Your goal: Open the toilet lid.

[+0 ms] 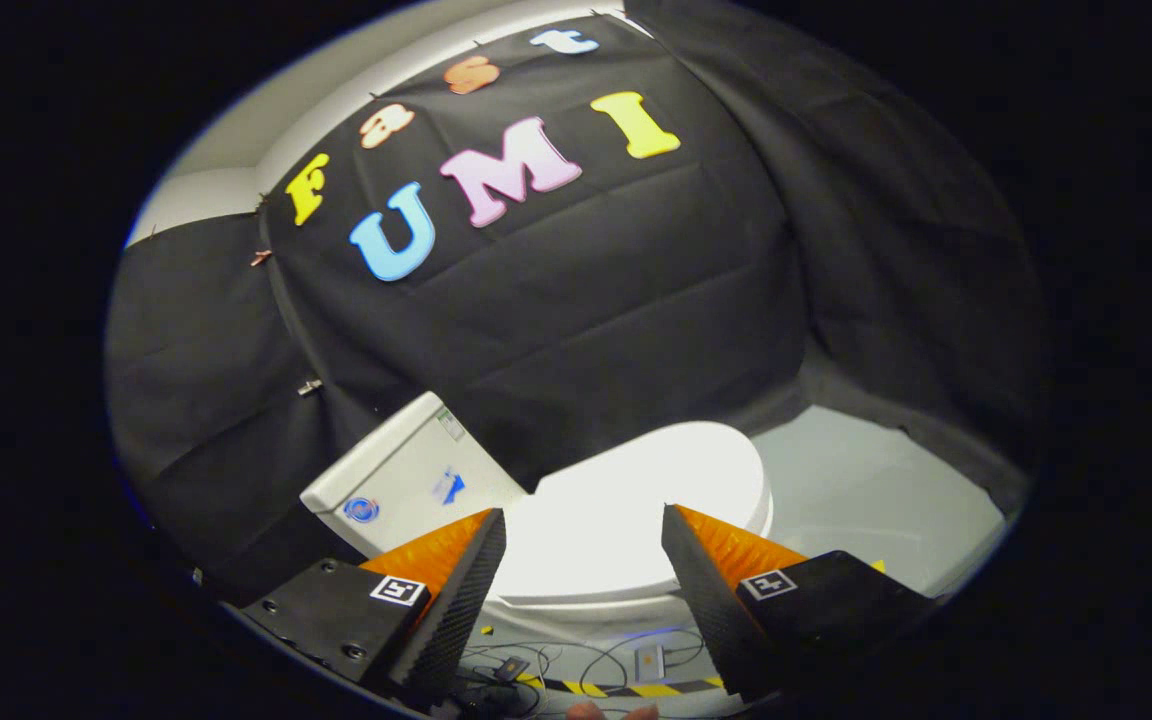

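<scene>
Black-draped booth
Black cloth wall point(576, 300) from nine to three o'clock; pale floor point(866, 490) at four; cables point(576, 665) at six.

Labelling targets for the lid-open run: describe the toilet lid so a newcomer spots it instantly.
Start at the white toilet tank against the black cloth wall. The toilet lid is the glossy white oval beside it, lying flat and closed, just beyond the open gripper fingers. Unlike the boxy tank, it is rounded and bears no stickers.

Cloth-walled test booth point(636, 330), toilet point(636, 500)
</scene>
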The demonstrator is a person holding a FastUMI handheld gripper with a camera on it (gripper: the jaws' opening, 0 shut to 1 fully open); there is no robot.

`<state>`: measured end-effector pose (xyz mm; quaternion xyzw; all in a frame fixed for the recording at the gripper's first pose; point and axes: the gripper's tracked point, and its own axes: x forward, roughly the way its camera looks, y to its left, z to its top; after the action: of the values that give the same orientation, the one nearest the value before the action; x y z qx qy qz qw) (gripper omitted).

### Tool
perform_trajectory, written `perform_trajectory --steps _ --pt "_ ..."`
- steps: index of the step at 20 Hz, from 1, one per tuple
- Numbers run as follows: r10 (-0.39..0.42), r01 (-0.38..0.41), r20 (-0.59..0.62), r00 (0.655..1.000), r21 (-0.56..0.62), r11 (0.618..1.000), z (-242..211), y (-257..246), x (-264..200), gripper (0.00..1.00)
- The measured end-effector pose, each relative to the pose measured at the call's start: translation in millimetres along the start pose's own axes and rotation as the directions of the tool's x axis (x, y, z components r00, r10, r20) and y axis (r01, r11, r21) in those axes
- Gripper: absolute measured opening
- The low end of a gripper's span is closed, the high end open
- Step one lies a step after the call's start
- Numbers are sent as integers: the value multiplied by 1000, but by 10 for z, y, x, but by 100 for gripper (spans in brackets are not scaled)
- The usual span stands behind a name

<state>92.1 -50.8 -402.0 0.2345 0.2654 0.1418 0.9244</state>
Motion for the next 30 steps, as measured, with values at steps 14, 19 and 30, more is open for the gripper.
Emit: perform_trajectory --steps 14,19,30 --pt "-13 129 -288 958 388 913 -1104 -1268 630 98" --pt "35 158 -351 936 506 848 -1435 -1226 948 96" --pt "82 136 -305 949 627 767 -1480 -1125 1167 17"
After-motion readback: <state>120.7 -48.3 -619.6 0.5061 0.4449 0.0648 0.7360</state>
